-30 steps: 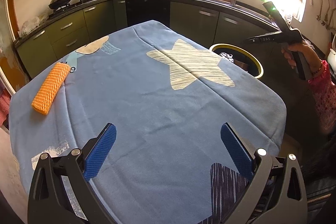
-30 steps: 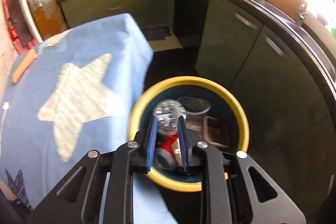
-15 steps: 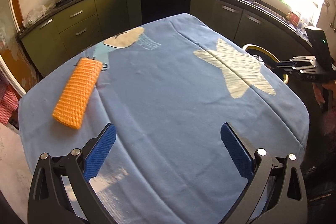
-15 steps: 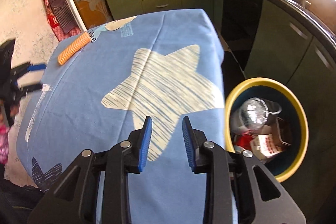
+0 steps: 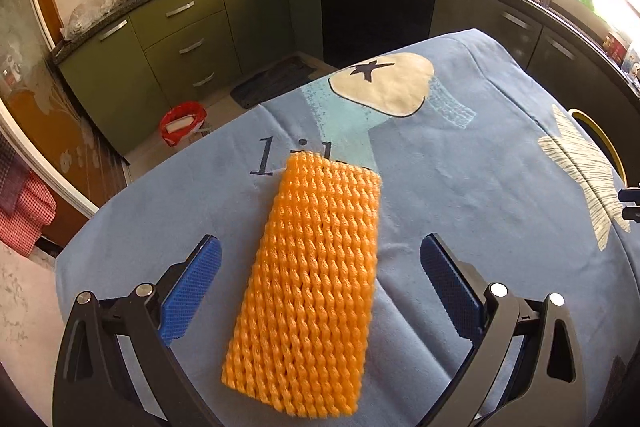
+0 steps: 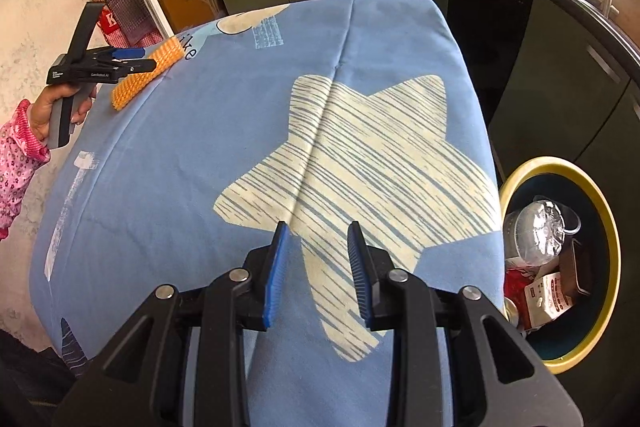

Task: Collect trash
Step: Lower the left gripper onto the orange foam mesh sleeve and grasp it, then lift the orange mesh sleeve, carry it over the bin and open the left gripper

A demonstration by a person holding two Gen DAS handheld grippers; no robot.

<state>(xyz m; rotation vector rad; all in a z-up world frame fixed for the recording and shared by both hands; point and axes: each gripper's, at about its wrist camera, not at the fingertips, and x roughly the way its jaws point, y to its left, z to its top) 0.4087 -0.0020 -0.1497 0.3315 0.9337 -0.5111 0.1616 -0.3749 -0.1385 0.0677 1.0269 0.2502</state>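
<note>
My left gripper (image 5: 316, 287) is spread wide, its blue pads (image 5: 192, 291) standing either side of the orange foam net (image 5: 316, 283) without touching it. The net lies flat on the blue cloth (image 5: 460, 167), filling the centre of the left wrist view, its far end just below the printed letters. In the right wrist view the same net (image 6: 148, 75) shows at the upper left, near the cloth's edge, with the left gripper (image 6: 136, 61) over it and my left hand (image 6: 60, 107) on the handle.

My right gripper (image 6: 316, 267) is released, with a moderate gap between its pads and nothing in it. It hangs low in the frame above the pale star (image 6: 360, 167) printed on the cloth.

The bin (image 6: 600, 247), yellow-rimmed, sits at the lower right of the right wrist view, just beside the table. Inside are a clear cup (image 6: 536, 231), a carton (image 6: 548, 295) and something red. In the left wrist view only a sliver of its rim (image 5: 600, 139) shows at the right edge.
</note>
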